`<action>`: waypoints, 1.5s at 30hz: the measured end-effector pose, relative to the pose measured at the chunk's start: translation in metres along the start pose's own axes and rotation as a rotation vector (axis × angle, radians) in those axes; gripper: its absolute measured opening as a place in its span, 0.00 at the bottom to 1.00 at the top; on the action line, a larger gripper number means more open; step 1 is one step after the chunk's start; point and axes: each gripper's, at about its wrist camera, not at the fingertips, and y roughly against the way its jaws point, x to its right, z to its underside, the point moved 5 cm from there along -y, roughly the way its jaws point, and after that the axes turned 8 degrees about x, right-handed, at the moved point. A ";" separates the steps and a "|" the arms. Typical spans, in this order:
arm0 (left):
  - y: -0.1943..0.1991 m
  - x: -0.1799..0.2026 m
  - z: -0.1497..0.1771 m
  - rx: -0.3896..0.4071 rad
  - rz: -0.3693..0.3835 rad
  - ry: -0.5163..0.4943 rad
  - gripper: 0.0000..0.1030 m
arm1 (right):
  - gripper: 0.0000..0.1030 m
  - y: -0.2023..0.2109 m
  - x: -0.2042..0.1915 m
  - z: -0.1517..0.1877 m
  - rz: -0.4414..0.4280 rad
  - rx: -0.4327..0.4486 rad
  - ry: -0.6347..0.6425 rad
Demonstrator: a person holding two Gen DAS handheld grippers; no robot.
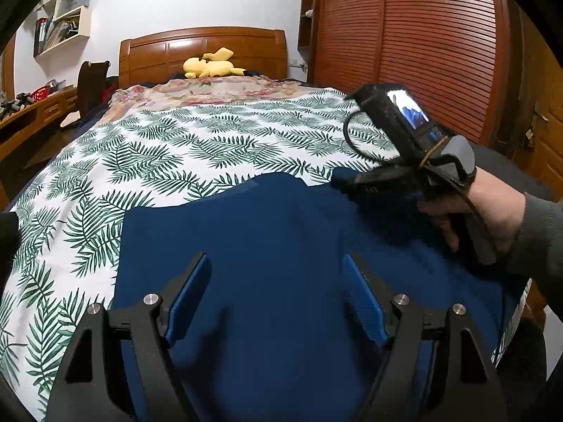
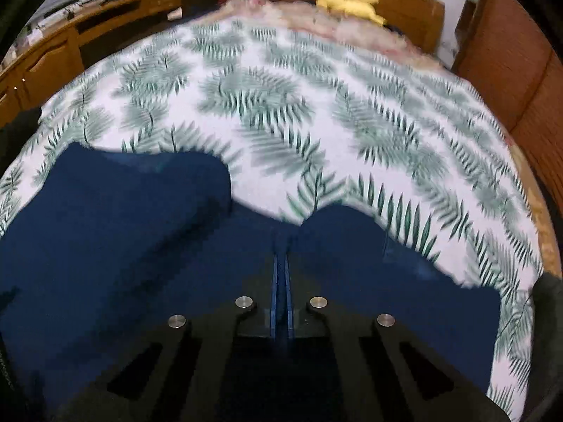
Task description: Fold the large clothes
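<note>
The blue garment (image 1: 281, 281) is spread on the near part of the leaf-print bedspread (image 1: 176, 147). Above the garment, the left gripper (image 1: 278, 292) is held with its jaws released, while the right gripper (image 2: 281, 274) is clenched on a raised fold at the garment's far edge. A yellow plush toy (image 1: 211, 65) is seen beyond the garment, at the headboard (image 1: 158, 49).

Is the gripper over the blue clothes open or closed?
Open. The left gripper hangs above the blue garment with its two blue pads spread wide apart.
</note>
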 end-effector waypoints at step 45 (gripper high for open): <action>0.073 0.051 0.033 0.021 0.188 -0.164 0.76 | 0.63 0.224 0.043 0.153 0.168 0.015 -0.246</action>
